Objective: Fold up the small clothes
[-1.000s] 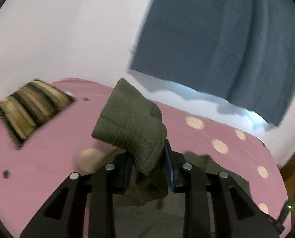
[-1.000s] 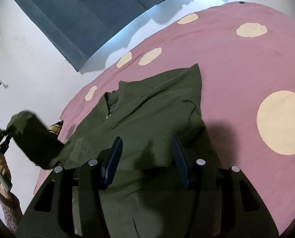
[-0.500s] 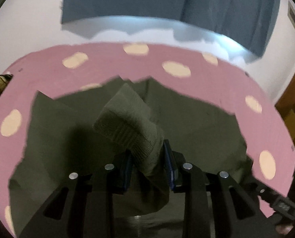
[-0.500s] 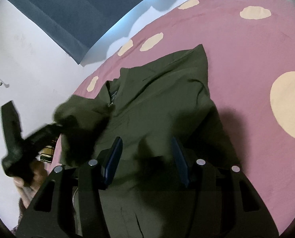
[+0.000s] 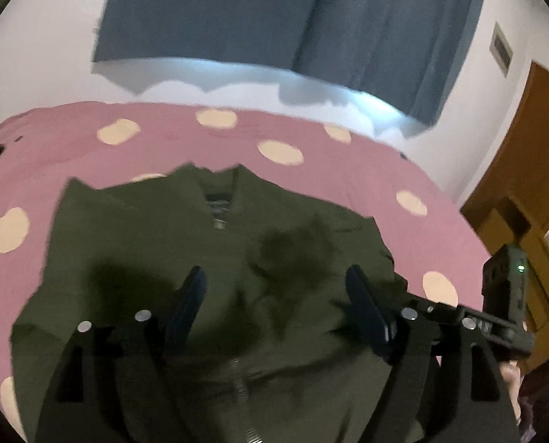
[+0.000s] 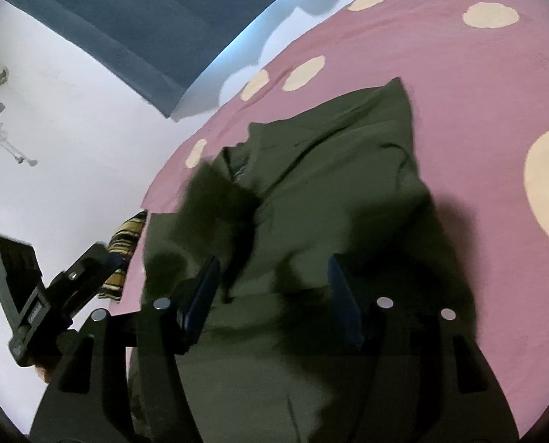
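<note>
A small olive green zip jacket (image 5: 156, 243) lies front up on the pink spotted bedcover (image 5: 71, 155), collar at the far side. Its ribbed sleeve cuff (image 5: 296, 251) lies folded across the chest. My left gripper (image 5: 278, 295) is open and empty just above the jacket. In the right wrist view the jacket (image 6: 333, 184) fills the middle, with the folded sleeve (image 6: 215, 203) on its left part. My right gripper (image 6: 274, 280) is open and empty over the jacket's lower part. The left gripper's body (image 6: 53, 295) shows at the left there.
A striped brown and yellow cushion (image 6: 126, 247) lies at the bed's left edge. A blue curtain (image 5: 311, 29) hangs on the white wall behind the bed. A wooden door (image 5: 525, 170) stands at the right. The right gripper's body (image 5: 503, 295) shows at the right.
My left gripper carried the sleeve cuff over the jacket's chest, opened and let it go. The sleeve now lies folded on the jacket. The right gripper stayed open in place.
</note>
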A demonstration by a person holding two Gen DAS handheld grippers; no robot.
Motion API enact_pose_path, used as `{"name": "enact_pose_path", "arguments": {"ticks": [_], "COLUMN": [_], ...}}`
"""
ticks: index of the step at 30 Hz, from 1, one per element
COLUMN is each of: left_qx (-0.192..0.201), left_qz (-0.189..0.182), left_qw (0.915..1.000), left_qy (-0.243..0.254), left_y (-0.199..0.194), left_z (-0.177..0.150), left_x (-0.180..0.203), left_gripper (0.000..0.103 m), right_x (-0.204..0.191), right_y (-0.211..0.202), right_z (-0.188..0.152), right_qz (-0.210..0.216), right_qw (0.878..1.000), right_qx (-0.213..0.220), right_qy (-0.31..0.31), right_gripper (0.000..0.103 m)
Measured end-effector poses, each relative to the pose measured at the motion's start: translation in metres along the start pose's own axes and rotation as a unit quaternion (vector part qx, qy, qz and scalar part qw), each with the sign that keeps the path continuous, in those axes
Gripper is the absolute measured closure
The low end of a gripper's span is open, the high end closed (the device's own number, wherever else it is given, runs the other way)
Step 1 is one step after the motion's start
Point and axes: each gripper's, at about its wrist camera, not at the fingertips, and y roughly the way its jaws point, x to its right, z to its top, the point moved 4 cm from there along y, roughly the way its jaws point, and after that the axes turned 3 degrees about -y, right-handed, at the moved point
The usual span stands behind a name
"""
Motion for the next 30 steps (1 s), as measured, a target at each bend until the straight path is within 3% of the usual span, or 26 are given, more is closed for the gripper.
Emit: {"name": "enact_pose_path", "arguments": {"ticks": [2,7,12,16,17,18,19,22,28,30], "left_qx": [0.013,0.026,0.022,0.015,0.013,0.011,0.01,0.009,0.006,0.002], "left_qz": [0.023,0.127,0.161,0.171,0.171,0.172,0.172,0.169,0.175,0.178], "left_qw": [0.9997,0.9915,0.9841,0.9805,0.9803,0.9802,0.9801,0.9799,0.9787,0.9776], "left_qy": [0.0,-0.013,-0.071,-0.095,-0.097,-0.098,-0.099,-0.105,-0.107,-0.113], "left_y": [-0.014,-0.031,-0.048,-0.051,-0.052,-0.051,-0.05,-0.048,-0.048,-0.046], "left_z": [-0.003,-0.018,-0.036,-0.048,-0.051,-0.051,-0.051,-0.052,-0.058,-0.059], "left_x": [-0.024,-0.103,-0.163,-0.184,-0.185,-0.188,-0.188,-0.189,-0.193,-0.197], "left_gripper": [0.026,0.026,0.026,0.026,0.026,0.026,0.026,0.026,0.026,0.026], "right_x": [-0.005,-0.012,-0.002,0.009,0.005,0.001,-0.003,-0.011,-0.042,-0.032], "right_y": [0.003,0.03,0.064,0.09,0.093,0.094,0.094,0.093,0.065,0.065], "right_z": [0.001,0.009,0.021,0.016,0.014,0.013,0.012,0.014,0.038,0.039], "right_qz": [0.012,0.008,-0.055,-0.047,-0.059,-0.079,-0.099,-0.097,-0.13,-0.149], "right_qw": [1.0,0.999,0.997,0.994,0.993,0.992,0.989,0.989,0.983,0.98], "right_qx": [-0.006,-0.035,-0.06,-0.098,-0.1,-0.101,-0.104,-0.105,-0.035,-0.036], "right_qy": [-0.001,-0.004,0.002,0.031,0.012,-0.008,-0.027,-0.045,-0.127,-0.126], "right_gripper": [0.043,0.039,0.039,0.04,0.044,0.064,0.071,0.091,0.093,0.093]}}
